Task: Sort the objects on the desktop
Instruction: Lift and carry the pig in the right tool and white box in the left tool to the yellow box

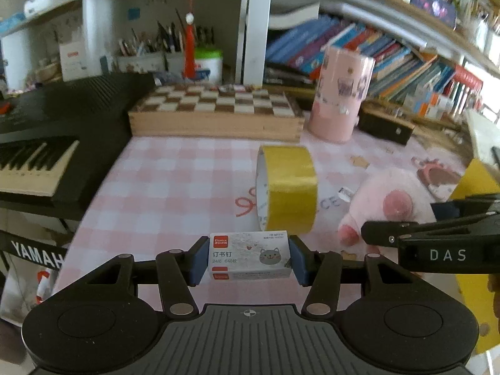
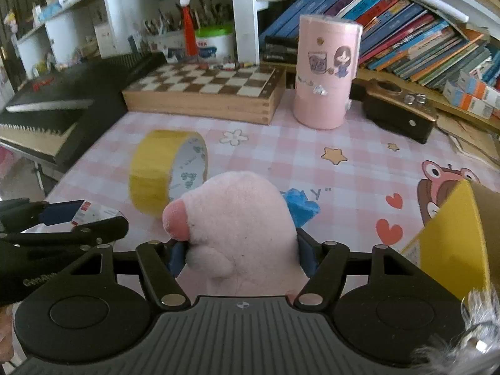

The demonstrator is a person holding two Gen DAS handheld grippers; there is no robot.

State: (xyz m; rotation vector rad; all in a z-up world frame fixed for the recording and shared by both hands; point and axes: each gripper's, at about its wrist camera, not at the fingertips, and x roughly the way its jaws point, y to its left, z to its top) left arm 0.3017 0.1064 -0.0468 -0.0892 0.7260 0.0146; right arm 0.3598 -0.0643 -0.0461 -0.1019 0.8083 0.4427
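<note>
Across the pink checked tablecloth (image 1: 175, 181) we work in front of crowded bookshelves. Our left gripper (image 1: 249, 261) is clamped on the staple box (image 1: 249, 259), raised clear of the cloth, presumably for carrying. Our right gripper (image 2: 240, 254) squeezes the pink plush toy (image 2: 237, 222) beside the yellow tape roll (image 2: 162, 172), likely bound for the yellow box (image 2: 450, 234) nearby.

Both wrist cameras look forward and down over the pink checked tablecloth (image 1: 175, 181), close in; both share the yellow tape roll (image 1: 289, 187) and chessboard box (image 2: 203, 93).

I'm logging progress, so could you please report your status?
Left tongs shut on staple box. Right tongs around pink plush toy. Yellow tape roll stands just ahead.
</note>
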